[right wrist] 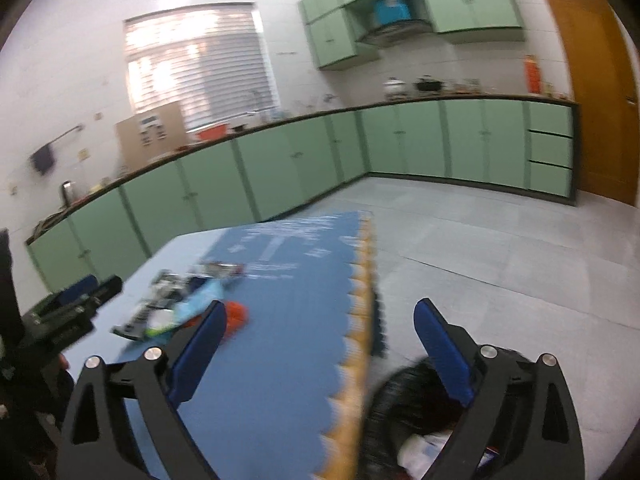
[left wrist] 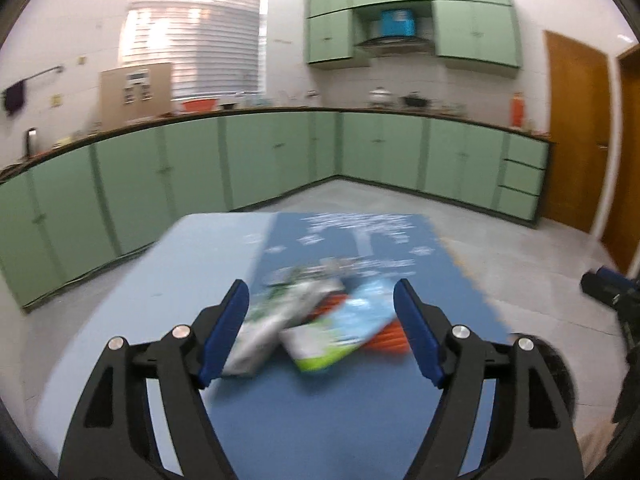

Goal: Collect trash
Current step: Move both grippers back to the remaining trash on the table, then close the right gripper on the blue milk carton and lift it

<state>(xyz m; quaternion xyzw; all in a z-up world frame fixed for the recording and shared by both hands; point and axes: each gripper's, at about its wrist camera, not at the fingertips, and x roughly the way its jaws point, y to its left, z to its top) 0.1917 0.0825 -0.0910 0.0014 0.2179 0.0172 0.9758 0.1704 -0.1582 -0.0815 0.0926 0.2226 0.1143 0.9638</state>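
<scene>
Trash run part done: some litter in the black bin [right wrist: 400,408], beside the table [left wrist: 168,264].
Wrappers [left wrist: 312,324] remain on the table; left gripper [left wrist: 320,332] and right gripper [right wrist: 320,352] both gape, empty.

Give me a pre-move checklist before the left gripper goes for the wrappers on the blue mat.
1. Left gripper open: ok, its fingers stand wide apart with nothing between them.
2. Aim: ok, the pile of wrappers sits between the fingers, ahead of the tips.
3. Single target: not ok, the silver wrapper, light blue packet and orange piece overlap.
4. Right gripper free: ok, open and empty, over the mat edge.
5. Black trash bag ready: ok, open beside the table, a white item already inside.
6. Picture sharpness: not ok, both views are motion-blurred.
</scene>
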